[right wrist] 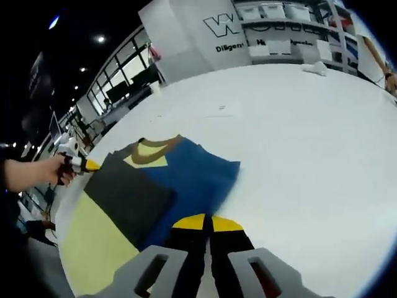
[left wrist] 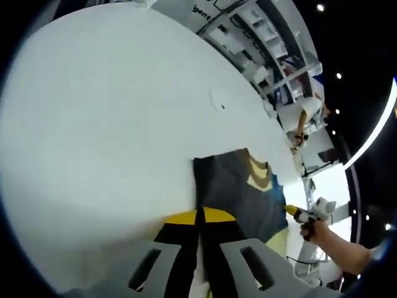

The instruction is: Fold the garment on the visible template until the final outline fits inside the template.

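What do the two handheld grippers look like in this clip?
Both match: the left gripper and right gripper have pale grey slotted fingers, black centres and a yellow cap. Seen across the table, the left gripper shows a white body and yellow tip.

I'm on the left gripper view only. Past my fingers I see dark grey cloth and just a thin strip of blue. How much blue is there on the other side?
Observer: In the right gripper view, the blue, grey and yellow T-shirt shows a broad blue panel lying beside the dark grey panel.
Operator: Where is the right gripper on it?
Observer: The right gripper has its fingers together at the blue panel's near edge. I cannot tell whether cloth is pinched.
Operator: And my own tip?
Observer: The left gripper meets the dark grey panel's outer corner, near the brown collar.
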